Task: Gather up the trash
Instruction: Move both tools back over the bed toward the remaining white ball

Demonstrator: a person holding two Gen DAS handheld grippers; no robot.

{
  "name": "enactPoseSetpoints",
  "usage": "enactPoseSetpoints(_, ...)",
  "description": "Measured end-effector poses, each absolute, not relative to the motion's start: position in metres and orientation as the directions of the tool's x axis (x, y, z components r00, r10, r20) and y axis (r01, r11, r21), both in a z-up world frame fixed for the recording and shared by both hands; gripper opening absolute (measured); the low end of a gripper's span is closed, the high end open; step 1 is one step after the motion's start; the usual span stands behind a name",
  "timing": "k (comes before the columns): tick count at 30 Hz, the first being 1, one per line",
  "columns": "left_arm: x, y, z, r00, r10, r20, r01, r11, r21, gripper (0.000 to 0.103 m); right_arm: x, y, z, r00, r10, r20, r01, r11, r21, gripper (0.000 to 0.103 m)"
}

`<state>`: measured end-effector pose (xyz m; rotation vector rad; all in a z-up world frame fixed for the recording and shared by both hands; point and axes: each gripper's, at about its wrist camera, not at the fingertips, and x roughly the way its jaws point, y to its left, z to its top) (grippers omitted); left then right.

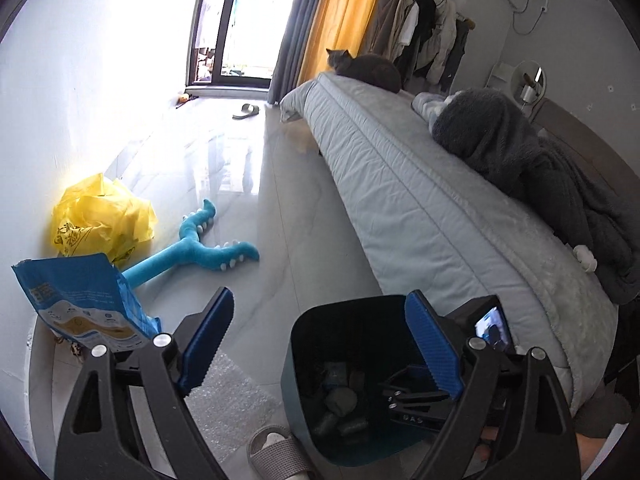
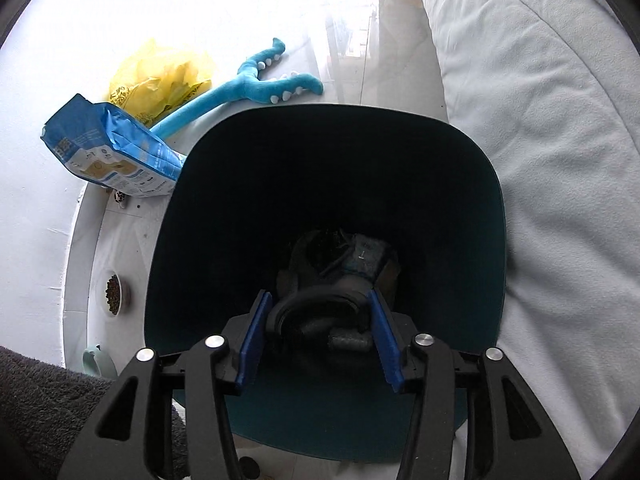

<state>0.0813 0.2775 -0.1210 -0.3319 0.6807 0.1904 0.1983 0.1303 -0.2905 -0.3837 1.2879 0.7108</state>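
Right gripper (image 2: 318, 338) points steeply down into dark teal trash bin (image 2: 476, 216), blue pads part-spread, nothing pinched; a dark ring-shaped piece sits between the pads but contact not clear, looks like it lies on the trash pile (image 2: 348, 264) at the bin bottom. Left gripper (image 1: 320, 344) spread wide and empty, hovering above the floor beside the same bin (image 1: 304, 360), its right pad over the bin's rim; right gripper also visible inside the bin from the left wrist view. Bin holds dark crumpled bits and a bluish packet. Bubble wrap sheet (image 1: 232, 400) lies flat on floor just left of bin, grey slipper (image 1: 276, 450) near it. Blue feed bag (image 1: 84, 304) stands by the wall, yellow plastic bag (image 1: 104, 220) crumpled behind it, teal plush toy (image 1: 200, 246) on floor next to both. Bed (image 1: 420, 208) with pale grey quilt runs along the right of bin; grey cat (image 1: 364, 68) lying at its far end, dark blanket (image 1: 540, 176) heaped on it. Bowl of kibble (image 2: 114, 290) on floor left of bin.
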Motion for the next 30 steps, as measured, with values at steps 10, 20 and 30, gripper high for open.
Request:
enactPoseSetpoints(10,0.075,0.281,-0.089,0.833,0.071,-0.549,-0.256,0.929,-0.268,0.089,0.201,0.128,-0.285,0.142,0.285,-0.948,-0.649,0.75,0.128,0.077)
enactPoseSetpoints(20,0.076,0.266,-0.055,0.868,0.092,-0.488,-0.223,0.95,-0.22,0.089,0.199,0.111,-0.224,0.262,0.463,-0.847,-0.692,0.702,0.17,0.083)
enactPoseSetpoints(30,0.091,0.236,-0.043,0.886,0.062,-0.459,-0.183,0.958,-0.223,0.095,0.203,0.068,-0.166,0.412,0.548,-0.728,-0.704,0.699,0.128,0.088)
